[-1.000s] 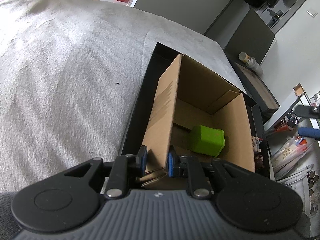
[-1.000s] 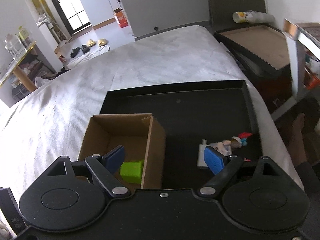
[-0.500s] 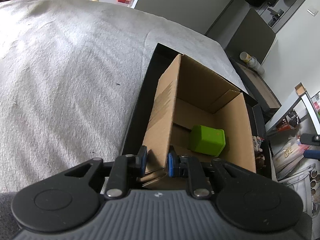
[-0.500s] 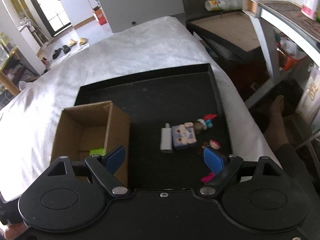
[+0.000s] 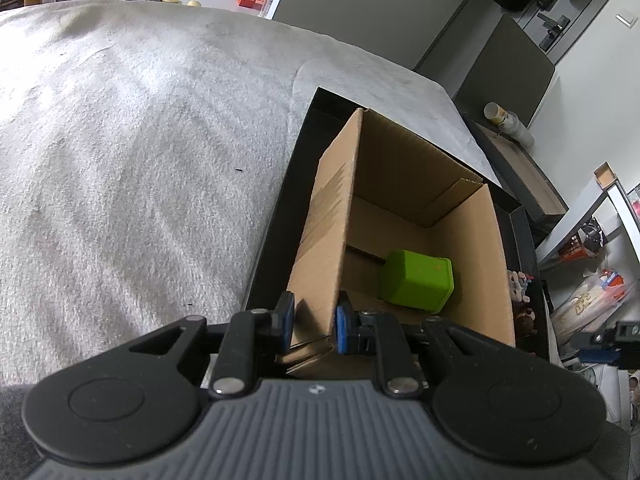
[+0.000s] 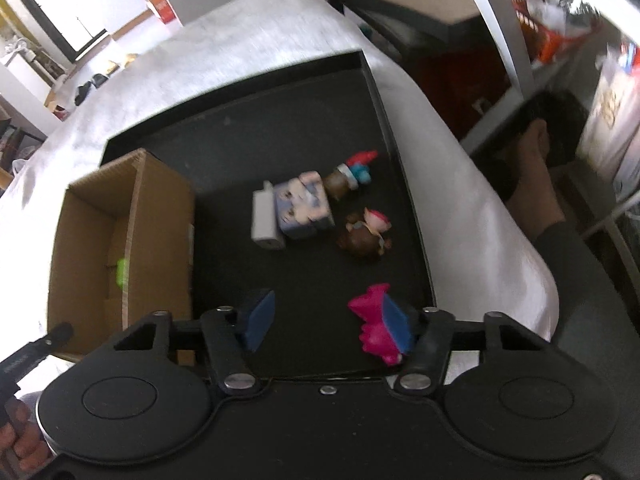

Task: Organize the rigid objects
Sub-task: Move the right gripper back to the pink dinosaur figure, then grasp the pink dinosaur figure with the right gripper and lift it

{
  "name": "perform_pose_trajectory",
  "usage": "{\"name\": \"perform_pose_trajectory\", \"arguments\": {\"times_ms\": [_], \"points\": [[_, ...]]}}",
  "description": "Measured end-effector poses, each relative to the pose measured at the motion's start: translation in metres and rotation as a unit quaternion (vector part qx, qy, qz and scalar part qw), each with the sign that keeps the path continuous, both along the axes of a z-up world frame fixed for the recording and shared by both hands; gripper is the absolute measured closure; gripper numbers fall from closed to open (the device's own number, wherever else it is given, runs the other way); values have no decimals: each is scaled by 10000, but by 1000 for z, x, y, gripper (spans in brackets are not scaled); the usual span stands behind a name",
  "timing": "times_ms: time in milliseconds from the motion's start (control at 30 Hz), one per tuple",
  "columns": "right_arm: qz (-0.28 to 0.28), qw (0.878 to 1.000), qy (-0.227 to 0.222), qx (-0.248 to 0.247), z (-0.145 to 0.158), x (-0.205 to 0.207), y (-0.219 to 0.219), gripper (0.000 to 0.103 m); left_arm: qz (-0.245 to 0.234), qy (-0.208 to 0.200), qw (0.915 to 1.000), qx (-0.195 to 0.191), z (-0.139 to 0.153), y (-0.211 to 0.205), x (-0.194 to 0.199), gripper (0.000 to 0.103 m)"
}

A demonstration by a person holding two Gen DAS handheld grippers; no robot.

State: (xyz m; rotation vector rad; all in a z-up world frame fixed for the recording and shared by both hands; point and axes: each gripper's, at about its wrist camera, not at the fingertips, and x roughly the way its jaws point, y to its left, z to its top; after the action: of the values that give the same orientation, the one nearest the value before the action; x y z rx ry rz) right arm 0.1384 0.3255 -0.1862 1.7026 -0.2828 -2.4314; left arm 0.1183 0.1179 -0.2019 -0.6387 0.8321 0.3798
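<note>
The left gripper (image 5: 311, 327) is clenched on the near wall of one cardboard box (image 5: 466, 240); one green block (image 5: 416, 281) lies inside, just ahead and right of its fingers. The box sits in one black tray (image 6: 288, 132) on a white-covered bed (image 5: 140, 140). The right gripper (image 6: 326, 322) is spread wide, grasping nothing. Ahead of it lie one white bottle (image 6: 265, 222), one patterned cube (image 6: 306, 210) and two small figures (image 6: 366, 232). One pink toy (image 6: 370, 320) lies against its right finger.
</note>
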Motion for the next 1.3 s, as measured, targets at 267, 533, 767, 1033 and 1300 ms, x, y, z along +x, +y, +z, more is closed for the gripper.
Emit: {"name": "perform_pose_trajectory", "arguments": {"times_ms": [267, 533, 767, 1033, 1300], "points": [[-98, 9996, -263, -32, -26, -5, 16, 53, 27, 7, 10000, 1, -1, 1, -1, 85], [16, 9986, -523, 99, -50, -14, 15, 54, 69, -37, 10000, -51, 0, 1, -2, 85], [221, 9964, -570, 588, -69, -16, 5, 54, 76, -88, 9999, -65, -1, 2, -2, 85], [394, 9935, -764, 749, -89, -20, -6, 63, 124, -118, 9998, -123, -2, 4, -1, 85], [694, 9945, -499, 606, -70, -15, -15, 64, 133, -110, 9998, -87, -2, 3, -2, 85]]}}
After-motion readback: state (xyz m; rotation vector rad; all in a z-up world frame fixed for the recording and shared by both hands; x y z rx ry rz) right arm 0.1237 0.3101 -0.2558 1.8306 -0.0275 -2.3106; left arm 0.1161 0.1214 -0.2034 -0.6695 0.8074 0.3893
